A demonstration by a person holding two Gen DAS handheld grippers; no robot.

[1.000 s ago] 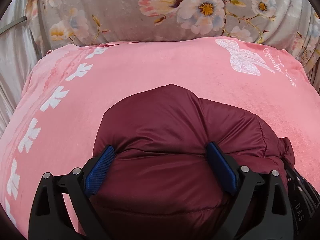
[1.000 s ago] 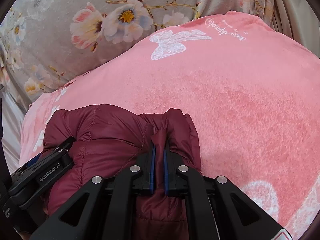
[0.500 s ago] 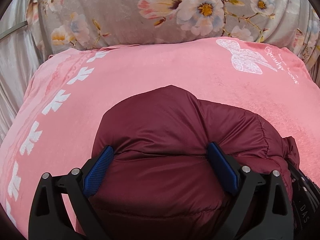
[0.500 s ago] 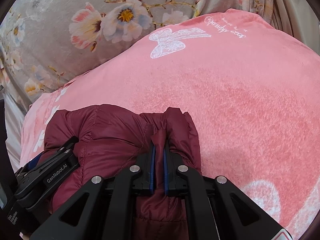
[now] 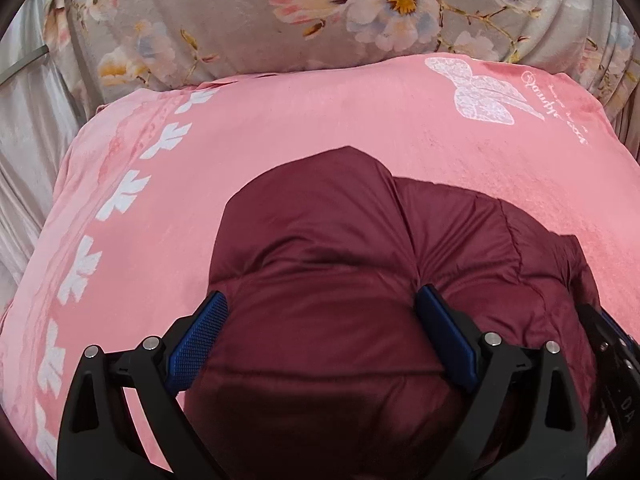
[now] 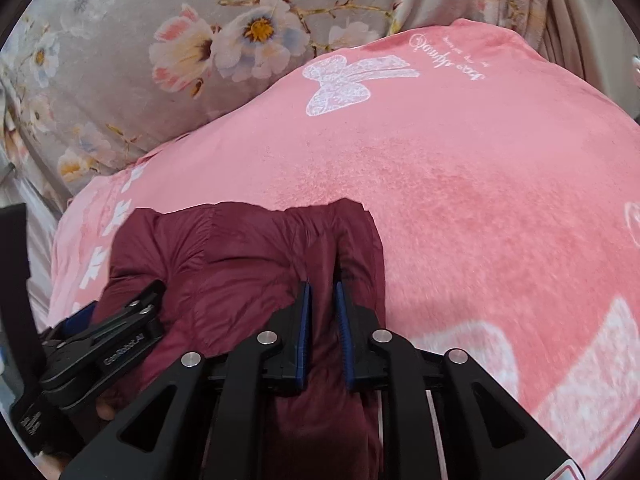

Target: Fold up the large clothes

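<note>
maroon jacket [image 5: 328, 248] lower part cut off, blanket script [image 6: 448, 54] unreadable
</note>
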